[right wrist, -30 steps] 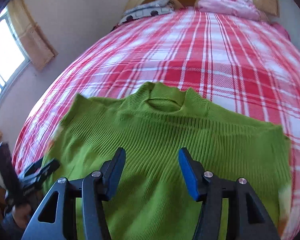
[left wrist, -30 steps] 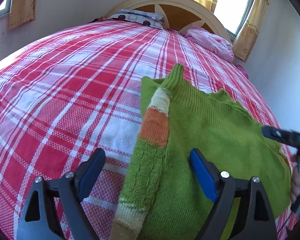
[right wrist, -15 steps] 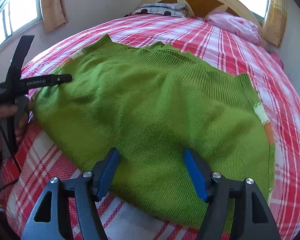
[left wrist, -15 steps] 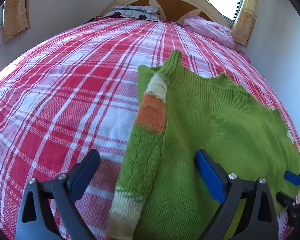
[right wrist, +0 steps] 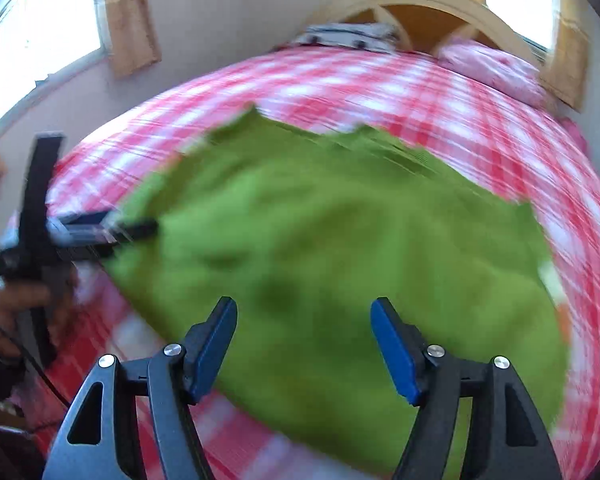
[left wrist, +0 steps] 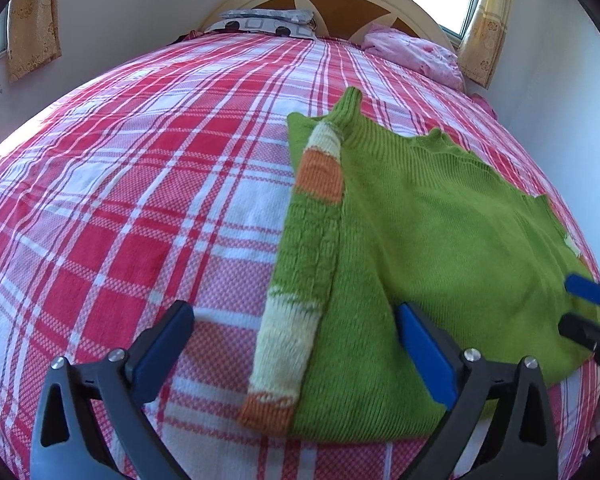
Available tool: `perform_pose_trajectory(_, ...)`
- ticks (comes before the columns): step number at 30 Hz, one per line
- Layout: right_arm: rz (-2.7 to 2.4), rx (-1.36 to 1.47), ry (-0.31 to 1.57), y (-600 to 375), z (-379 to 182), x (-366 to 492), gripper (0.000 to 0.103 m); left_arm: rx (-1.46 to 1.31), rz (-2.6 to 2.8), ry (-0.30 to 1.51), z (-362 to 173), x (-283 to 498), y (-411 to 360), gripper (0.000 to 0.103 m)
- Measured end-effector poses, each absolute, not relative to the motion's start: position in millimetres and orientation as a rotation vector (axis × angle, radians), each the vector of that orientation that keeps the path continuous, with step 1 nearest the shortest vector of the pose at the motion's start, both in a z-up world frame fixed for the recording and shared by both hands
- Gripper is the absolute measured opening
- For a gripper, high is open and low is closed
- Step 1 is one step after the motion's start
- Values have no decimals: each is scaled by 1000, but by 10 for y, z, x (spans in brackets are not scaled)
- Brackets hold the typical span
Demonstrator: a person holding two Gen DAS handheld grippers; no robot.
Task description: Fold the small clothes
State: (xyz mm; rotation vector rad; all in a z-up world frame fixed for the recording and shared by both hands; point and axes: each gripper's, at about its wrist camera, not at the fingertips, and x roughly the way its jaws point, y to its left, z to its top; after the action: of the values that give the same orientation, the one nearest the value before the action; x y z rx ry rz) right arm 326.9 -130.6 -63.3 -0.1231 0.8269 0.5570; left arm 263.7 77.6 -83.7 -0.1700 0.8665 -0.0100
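A green knitted sweater (left wrist: 440, 232) lies flat on the bed. One sleeve (left wrist: 308, 264), striped cream and orange, is folded along its left edge. My left gripper (left wrist: 292, 316) hovers over the sleeve's cuff end. Its jaws are opening and stand wide either side of the sleeve without pressing it. My right gripper (right wrist: 303, 308) is open above the sweater's (right wrist: 340, 220) near hem, with nothing pinched; that view is blurred. Each gripper shows in the other's view: the right gripper (left wrist: 580, 308) at the sweater's right edge, the left gripper (right wrist: 116, 226) at its left edge, held by a hand (right wrist: 16, 300).
A red and white plaid cover (left wrist: 140, 200) spreads over the whole bed. At the head are a curved wooden headboard (left wrist: 332, 4), a grey patterned pillow (left wrist: 268, 24) and a pink pillow (left wrist: 416, 54). A wall (left wrist: 560, 100) runs close along the right side.
The left gripper's jaws have widened and it has drawn back, so the sleeve's cuff shows. The right gripper has swung from facing the collar to the sweater's near right edge.
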Motion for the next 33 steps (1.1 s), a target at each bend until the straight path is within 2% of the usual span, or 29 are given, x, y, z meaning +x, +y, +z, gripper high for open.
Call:
perform_pose_trajectory(2,612,-81,858,-1133,-642,3481,70,-180,8,851,-820,2585,805,103)
perform_pose_trajectory(4,608,-75,876,-950,-680,3756,62,-211,13,840,-818,2553,867,103)
perform_pose_trajectory(6,596,-79,934,-777,-802,4042,58,-237,19,836,-825,2544,911,103)
perform_pose_trajectory(7,587,-71,976,-705,-890,4151,58,-236,24,841,-833,2551,912,103)
perform_pose_trajectory(14,522,-157,947,-335,-818,4492,59,-225,29,828,-802,2503,909,103)
perform_pose_trajectory(18,555,-165,853,-407,-593,4096,59,-365,9,777,-725,2342,1287,103)
perform_pose_trajectory(21,612,-244,804,-316,-572,3680,59,-362,37,743,-653,2337,1568,103)
perform_pose_trajectory(27,682,-487,716,158,-732,2939,63,-331,42,732,-540,2705,1890,103)
perform_pose_trajectory(33,662,-647,664,436,-996,2691,63,-417,-132,788,-676,3084,1827,103)
